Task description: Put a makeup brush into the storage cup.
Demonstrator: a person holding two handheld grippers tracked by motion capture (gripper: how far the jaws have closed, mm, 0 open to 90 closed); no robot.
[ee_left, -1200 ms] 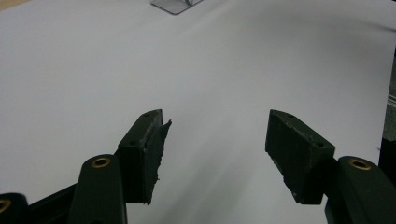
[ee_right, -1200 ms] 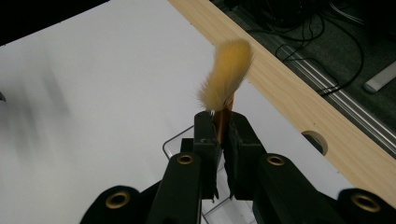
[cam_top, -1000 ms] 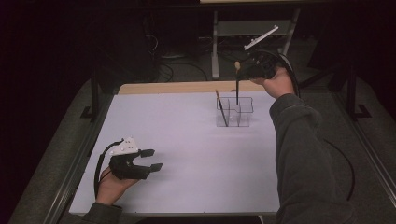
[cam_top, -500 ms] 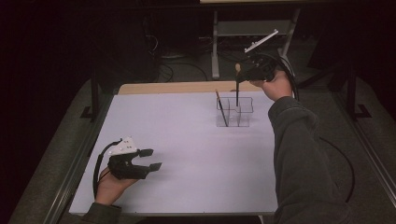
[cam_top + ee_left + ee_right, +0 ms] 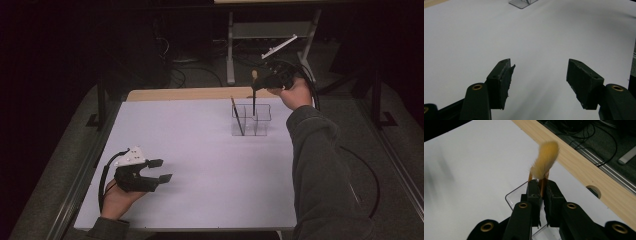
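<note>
Pinching a brush point(image 5: 254, 95) below its bristles, the right gripper point(image 5: 256, 86) holds it upright at the upper right of the high view, tip inside the holder point(image 5: 251, 120). Left gripper point(image 5: 161, 170), lower left, jaws spread, empty.

- The room around the white surface point(image 5: 200, 165) is sitting in near darkness, while light from overhead is washing the sheet itself pale and even.
- Soft shadows are fading across the sheet in the left gripper view.
- In the right gripper view the yellow brush tuft point(image 5: 545, 160) is smearing with blur, and a grey streak is blurring the left edge.
- The high view is looking grainy and dim.
</note>
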